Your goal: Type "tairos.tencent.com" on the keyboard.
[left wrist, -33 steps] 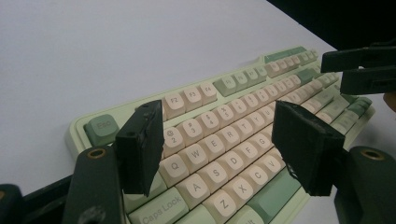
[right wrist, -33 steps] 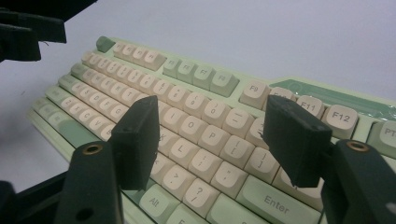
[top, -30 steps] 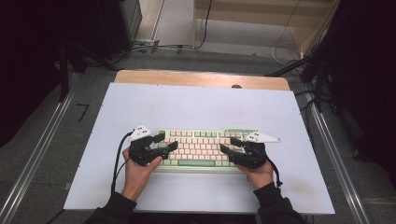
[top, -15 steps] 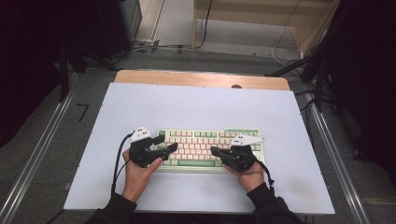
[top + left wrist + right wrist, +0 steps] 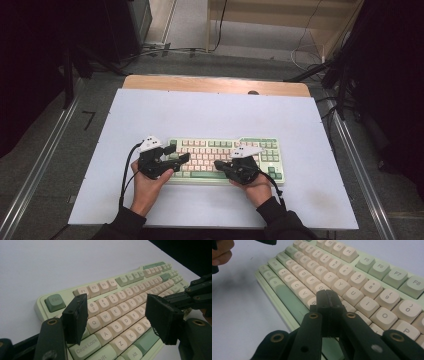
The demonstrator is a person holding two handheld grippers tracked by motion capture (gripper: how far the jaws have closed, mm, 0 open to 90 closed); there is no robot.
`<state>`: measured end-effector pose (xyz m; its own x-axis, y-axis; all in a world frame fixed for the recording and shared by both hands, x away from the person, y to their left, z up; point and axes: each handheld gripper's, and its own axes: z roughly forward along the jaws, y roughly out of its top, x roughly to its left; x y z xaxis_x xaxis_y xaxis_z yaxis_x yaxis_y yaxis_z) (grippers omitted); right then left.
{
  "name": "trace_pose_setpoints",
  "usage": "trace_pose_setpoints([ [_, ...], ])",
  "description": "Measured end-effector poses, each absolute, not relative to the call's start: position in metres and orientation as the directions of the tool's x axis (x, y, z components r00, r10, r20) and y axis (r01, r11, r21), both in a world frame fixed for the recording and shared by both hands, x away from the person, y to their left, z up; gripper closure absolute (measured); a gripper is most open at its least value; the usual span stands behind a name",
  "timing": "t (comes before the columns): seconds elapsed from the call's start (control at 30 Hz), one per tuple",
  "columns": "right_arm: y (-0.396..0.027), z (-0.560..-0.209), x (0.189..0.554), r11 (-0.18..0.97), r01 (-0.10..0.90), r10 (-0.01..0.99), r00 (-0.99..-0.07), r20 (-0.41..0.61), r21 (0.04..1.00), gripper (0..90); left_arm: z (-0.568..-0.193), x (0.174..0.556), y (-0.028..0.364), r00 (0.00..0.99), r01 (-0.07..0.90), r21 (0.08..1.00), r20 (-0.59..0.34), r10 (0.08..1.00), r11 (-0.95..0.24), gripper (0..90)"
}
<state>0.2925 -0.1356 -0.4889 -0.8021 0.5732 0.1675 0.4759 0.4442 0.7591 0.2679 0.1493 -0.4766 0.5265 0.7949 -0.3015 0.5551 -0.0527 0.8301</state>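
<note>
A green and cream keyboard (image 5: pixel 220 144) lies on the white table top, near the front edge. My left gripper (image 5: pixel 180 156) hovers over its left end, jaws open and nothing between them. In the left gripper view the open gripper (image 5: pixel 117 317) frames the letter keys of the keyboard (image 5: pixel 130 280), and the right gripper (image 5: pixel 197 292) shows at the far right. My right gripper (image 5: pixel 218 164) points left over the middle keys. In the right gripper view that gripper (image 5: pixel 327 293) is shut, pads together and empty, just above the keyboard (image 5: pixel 372 267) near the G and H keys.
The white table top (image 5: pixel 200 110) has a wooden strip (image 5: pixel 215 84) along its back edge. Metal rails (image 5: pixel 35 170) run down both sides. Cables lie on the floor behind. A hand (image 5: pixel 220 252) shows at the top left of the right gripper view.
My right hand has slid left along the keyboard, from its right part to the middle, and dropped slightly. The left hand has stayed where it was.
</note>
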Motion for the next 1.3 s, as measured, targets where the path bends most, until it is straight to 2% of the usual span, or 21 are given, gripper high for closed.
trace_pose_setpoints([
  [0.87, -0.130, -0.493, 0.293, 0.478, 0.470, 0.581, -0.803, 0.135, 0.742, 86.9, -0.478, 0.268, 0.148, 0.531, 0.561, 0.825, -0.301, 0.792, -0.063, 35.2],
  [0.9, -0.132, -0.491, 0.293, 0.464, 0.471, 0.576, -0.804, 0.148, 0.750, 82.1, -0.477, 0.268, 0.148, 0.532, 0.561, 0.826, -0.301, 0.792, -0.063, 35.2],
  [1.0, -0.144, -0.476, 0.293, 0.388, 0.467, 0.578, -0.795, 0.185, 0.795, 75.0, -0.477, 0.268, 0.149, 0.531, 0.559, 0.827, -0.303, 0.792, -0.058, 35.2],
  [1.13, -0.173, -0.461, 0.300, 0.273, 0.494, 0.622, -0.745, 0.241, 0.825, 46.6, -0.477, 0.268, 0.149, 0.532, 0.559, 0.827, -0.304, 0.791, -0.058, 35.3],
  [1.23, -0.197, -0.459, 0.307, 0.215, 0.531, 0.670, -0.691, 0.272, 0.819, 38.6, -0.477, 0.268, 0.149, 0.532, 0.559, 0.827, -0.303, 0.791, -0.059, 35.3],
  [1.3, -0.211, -0.460, 0.310, 0.177, 0.550, 0.695, -0.657, 0.292, 0.816, 38.0, -0.477, 0.268, 0.148, 0.531, 0.558, 0.828, -0.302, 0.791, -0.059, 35.3],
])
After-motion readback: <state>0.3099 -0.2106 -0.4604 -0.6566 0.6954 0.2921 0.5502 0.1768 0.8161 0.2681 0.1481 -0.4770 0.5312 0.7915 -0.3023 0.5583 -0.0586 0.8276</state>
